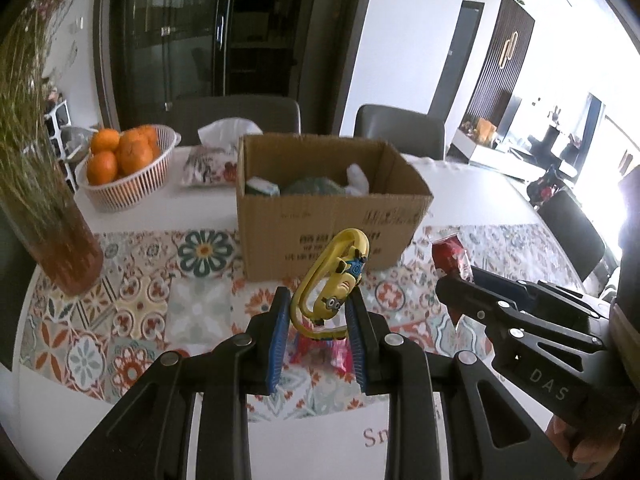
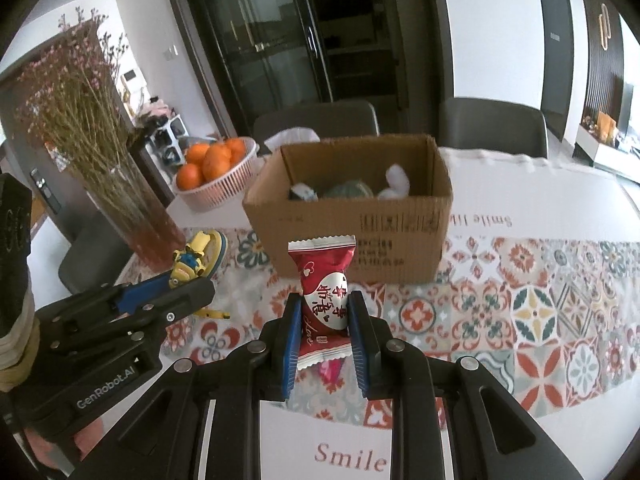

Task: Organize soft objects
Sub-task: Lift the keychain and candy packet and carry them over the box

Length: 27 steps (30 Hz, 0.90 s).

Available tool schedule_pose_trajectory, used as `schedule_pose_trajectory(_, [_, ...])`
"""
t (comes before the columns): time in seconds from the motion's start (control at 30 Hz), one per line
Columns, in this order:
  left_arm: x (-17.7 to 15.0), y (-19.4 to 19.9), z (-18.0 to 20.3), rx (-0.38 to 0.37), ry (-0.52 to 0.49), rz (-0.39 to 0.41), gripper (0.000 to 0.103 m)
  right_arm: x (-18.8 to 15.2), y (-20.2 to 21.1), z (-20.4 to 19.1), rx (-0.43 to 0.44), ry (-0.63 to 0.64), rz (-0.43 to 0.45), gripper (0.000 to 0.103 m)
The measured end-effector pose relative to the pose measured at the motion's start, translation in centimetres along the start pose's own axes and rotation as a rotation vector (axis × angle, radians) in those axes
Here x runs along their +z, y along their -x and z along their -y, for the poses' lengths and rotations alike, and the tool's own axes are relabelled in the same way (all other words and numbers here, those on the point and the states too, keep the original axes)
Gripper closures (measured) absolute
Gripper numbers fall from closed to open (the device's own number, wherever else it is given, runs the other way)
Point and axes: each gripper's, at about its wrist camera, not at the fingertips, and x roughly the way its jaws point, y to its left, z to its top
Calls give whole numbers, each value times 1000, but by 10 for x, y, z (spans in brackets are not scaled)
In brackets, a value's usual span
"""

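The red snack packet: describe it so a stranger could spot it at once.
Find the open cardboard box on the patterned table runner. In front of it, above the runner, the right gripper pinches a red snack packet upright between blue pads. Unlike the yellow cartoon toy in the left gripper, it is a crimped red wrapper with a white label.

The left gripper [image 2: 120,320] body reads "GenRobot.AI". The right gripper [image 1: 456,284] body reads "DAS". The tablecloth [image 2: 540,312] carries "Smile" on its near white border and inverted "Smile" lettering beyond the box [image 2: 348,216]. The red packet [image 2: 324,300] shows "Love" and Chinese characters. The box print is illegible.
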Motion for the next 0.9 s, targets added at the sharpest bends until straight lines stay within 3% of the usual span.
schedule_pose_trajectory(0.43, [51,7,8,23,-36,93,75,47,4,6,10,-6,87,78])
schedule_pose_trajectory(0.9, [102,-18,3,34,-37,114,75,95,-16,17,10,4,115,78])
